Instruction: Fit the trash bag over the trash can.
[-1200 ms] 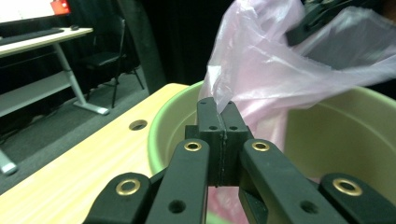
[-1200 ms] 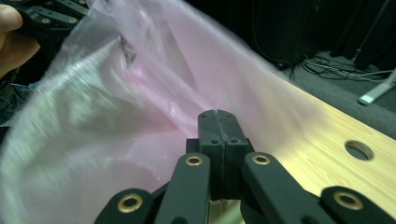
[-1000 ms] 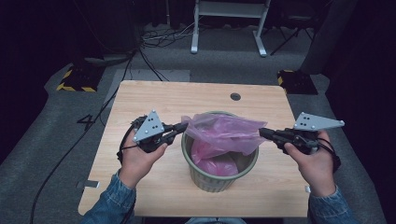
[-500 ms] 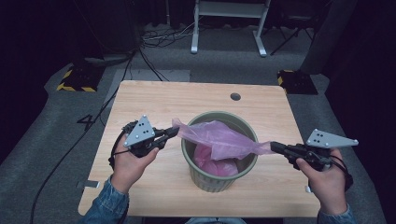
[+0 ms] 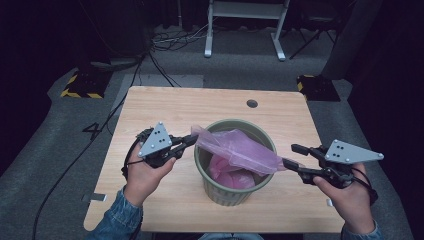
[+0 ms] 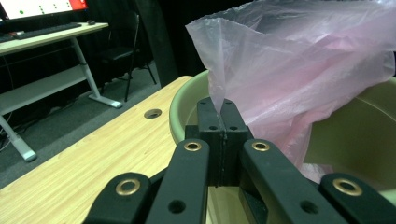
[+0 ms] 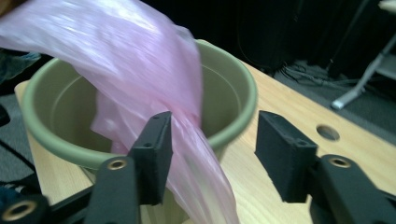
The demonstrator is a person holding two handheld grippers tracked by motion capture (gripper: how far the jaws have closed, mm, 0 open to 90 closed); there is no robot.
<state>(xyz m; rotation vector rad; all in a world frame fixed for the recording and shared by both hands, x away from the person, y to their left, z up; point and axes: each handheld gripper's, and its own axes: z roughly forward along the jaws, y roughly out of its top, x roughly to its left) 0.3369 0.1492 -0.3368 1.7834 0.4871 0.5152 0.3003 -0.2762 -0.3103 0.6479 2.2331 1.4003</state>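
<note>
Draping from left hand-held gripper, pink bag lies between right hand-held gripper's parted jaws.

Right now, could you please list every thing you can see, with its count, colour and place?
bin: one, olive green, middle of table.
plastic bag: one, pink, draped over and into the bin.
table: one, light wood, round hole near far edge.
desk frame: one, white, on floor beyond table.
left gripper: one, black, shut on the bag's corner.
right gripper: one, black; jaws have just been opening, bag beside one jaw.
</note>
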